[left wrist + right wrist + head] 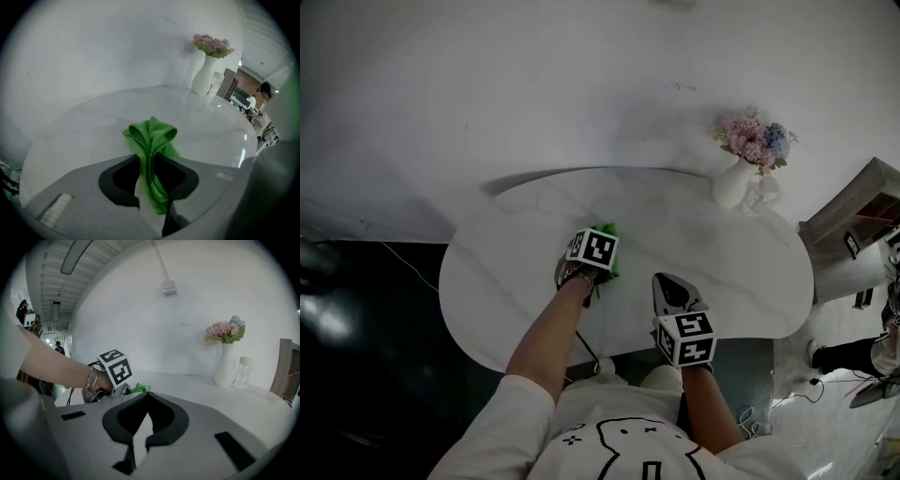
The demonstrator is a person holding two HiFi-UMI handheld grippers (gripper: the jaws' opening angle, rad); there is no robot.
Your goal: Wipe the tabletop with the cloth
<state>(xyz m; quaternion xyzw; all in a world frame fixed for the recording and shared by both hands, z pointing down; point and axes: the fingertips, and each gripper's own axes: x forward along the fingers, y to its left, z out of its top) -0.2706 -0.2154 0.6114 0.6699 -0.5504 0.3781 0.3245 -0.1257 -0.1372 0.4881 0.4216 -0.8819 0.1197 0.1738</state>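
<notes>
A green cloth (pixel 151 136) lies bunched on the white marble tabletop (pixel 712 262), left of its middle. My left gripper (pixel 151 158) is shut on the cloth's near end, and the rest fans out ahead of the jaws. From the head view, the left gripper (pixel 602 264) sits under its marker cube, with the cloth (pixel 610 259) peeking out on its right. My right gripper (pixel 671 284) hovers over the table's near edge, shut and holding nothing. In the right gripper view, the right gripper (pixel 147 393) points at a corner of the cloth (pixel 140 388).
A white vase of pink and blue flowers (pixel 734 180) and a small clear bottle (pixel 766 190) stand at the table's far right. A chair (pixel 853 216) sits beyond the right edge. The wall runs close behind the table.
</notes>
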